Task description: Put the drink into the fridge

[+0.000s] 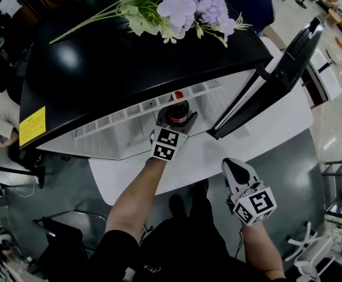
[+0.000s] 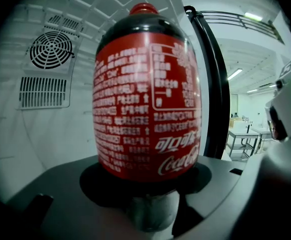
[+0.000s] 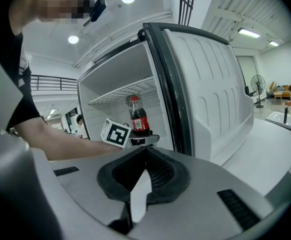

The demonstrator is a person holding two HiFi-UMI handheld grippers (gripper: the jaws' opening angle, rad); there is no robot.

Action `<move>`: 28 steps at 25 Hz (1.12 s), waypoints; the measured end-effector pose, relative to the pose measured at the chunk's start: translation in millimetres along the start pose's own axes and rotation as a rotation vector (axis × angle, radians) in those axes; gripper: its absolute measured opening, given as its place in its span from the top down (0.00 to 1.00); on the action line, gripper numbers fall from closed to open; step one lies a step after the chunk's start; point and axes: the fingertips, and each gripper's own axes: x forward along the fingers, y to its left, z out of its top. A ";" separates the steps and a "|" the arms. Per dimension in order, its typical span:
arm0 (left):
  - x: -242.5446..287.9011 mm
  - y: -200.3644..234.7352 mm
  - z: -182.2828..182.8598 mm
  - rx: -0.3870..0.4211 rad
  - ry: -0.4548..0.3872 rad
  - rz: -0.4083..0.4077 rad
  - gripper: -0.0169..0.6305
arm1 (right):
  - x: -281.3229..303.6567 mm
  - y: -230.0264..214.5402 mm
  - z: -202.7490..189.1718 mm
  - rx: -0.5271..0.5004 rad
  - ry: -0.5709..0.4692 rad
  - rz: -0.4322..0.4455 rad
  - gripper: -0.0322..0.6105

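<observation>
Left gripper view: left tool clamped on cola bottle, upright inside fridge under wire shelf, likely for setting down. Right tool closed, empty, outside near open door, clear of path.

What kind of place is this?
Probably an office or workshop, not a home: the fridge topped with flowers stands near an office chair and a work table.
</observation>
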 end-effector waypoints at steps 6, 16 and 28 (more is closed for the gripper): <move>-4.1 -2.6 -1.8 -0.006 0.004 -0.009 0.55 | -6.1 3.1 -1.3 0.008 -0.003 -0.004 0.93; -18.0 -0.5 1.4 -0.027 0.003 0.018 0.51 | -6.0 13.2 -3.9 0.012 -0.004 0.020 0.93; -56.8 4.7 -0.4 -0.084 -0.014 0.056 0.50 | 1.9 43.2 9.8 -0.034 0.013 0.071 0.93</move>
